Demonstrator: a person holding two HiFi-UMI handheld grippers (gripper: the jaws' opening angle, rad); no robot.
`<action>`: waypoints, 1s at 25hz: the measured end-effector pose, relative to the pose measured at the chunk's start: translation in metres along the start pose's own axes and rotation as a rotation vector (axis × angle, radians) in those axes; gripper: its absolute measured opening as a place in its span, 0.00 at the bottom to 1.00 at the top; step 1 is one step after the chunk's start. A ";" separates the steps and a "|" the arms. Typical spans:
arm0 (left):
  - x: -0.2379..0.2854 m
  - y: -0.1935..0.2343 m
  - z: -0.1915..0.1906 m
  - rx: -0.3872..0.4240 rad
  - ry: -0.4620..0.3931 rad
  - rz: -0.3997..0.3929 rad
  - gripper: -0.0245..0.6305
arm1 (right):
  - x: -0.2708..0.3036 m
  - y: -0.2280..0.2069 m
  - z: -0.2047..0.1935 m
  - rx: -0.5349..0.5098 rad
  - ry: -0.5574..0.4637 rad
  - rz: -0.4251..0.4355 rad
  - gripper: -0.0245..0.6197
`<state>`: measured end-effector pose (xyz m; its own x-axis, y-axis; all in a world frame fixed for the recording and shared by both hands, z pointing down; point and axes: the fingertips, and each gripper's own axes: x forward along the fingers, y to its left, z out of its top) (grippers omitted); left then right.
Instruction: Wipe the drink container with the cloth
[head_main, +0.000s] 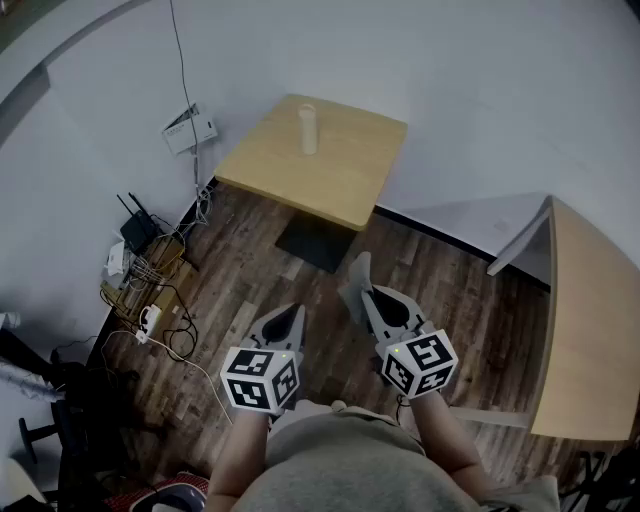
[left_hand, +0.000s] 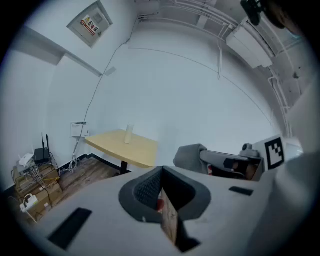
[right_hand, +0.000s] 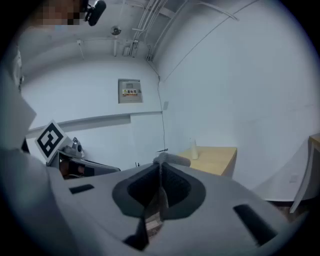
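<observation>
Drink container (head_main: 308, 130) on table (head_main: 350, 185), well apart from tools; right tool (head_main: 372, 298) pinches cloth (head_main: 354, 283), left tool (head_main: 292, 315) pressed together.

A pale, upright cylindrical drink container (head_main: 308, 130) stands near the far edge of a square light-wood surface (head_main: 345, 175) on a dark plank floor (head_main: 455, 290). Well apart from it, low in the frame, the left tool (head_main: 295, 312) tapers to a point, empty. The right tool (head_main: 365, 292) pinches a grey cloth (head_main: 355, 275) at its tip.
</observation>
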<state>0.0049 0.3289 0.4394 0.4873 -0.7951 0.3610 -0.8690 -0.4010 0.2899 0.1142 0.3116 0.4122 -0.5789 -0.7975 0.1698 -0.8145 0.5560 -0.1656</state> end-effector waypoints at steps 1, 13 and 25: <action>-0.002 -0.001 -0.001 -0.006 -0.003 0.002 0.04 | -0.003 0.002 0.002 -0.009 -0.002 0.003 0.05; -0.012 -0.008 -0.002 -0.027 -0.040 0.051 0.04 | -0.020 0.020 0.006 -0.009 -0.028 0.066 0.06; 0.028 0.035 0.010 -0.072 -0.036 0.055 0.04 | 0.032 0.005 0.005 0.019 0.005 0.072 0.06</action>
<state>-0.0128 0.2884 0.4505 0.4346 -0.8313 0.3465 -0.8853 -0.3238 0.3337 0.0916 0.2872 0.4117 -0.6362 -0.7544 0.1620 -0.7700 0.6072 -0.1960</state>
